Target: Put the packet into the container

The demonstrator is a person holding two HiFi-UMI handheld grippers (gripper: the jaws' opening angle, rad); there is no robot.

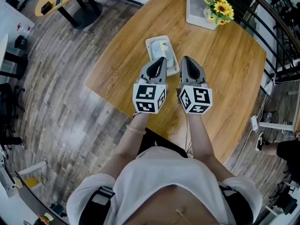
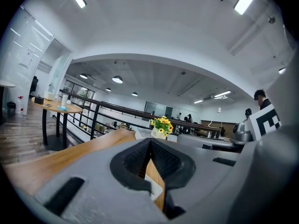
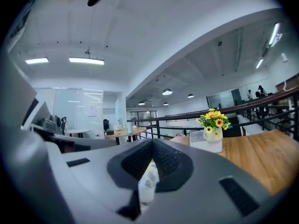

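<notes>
The left gripper, jaws pressed together on nothing, hovers over the near end of the shallow white rectangular plastic container. The pale printed packet lies inside it, just ahead of the tips. The right gripper, likewise closed and empty, sits just right of the rim. The task looks done, so both should lift straight clear without nudging the container. Far ahead and to the right, a white square tray carries potted yellow sunflowers.

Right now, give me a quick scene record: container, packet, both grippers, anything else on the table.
table: wooden
container: white, on the table, just ahead of the grippers
packet: lying inside the container
left gripper: jaws together, nothing held
right gripper: jaws together, nothing held, beside the left one
other: flowers at the table's far side
</notes>
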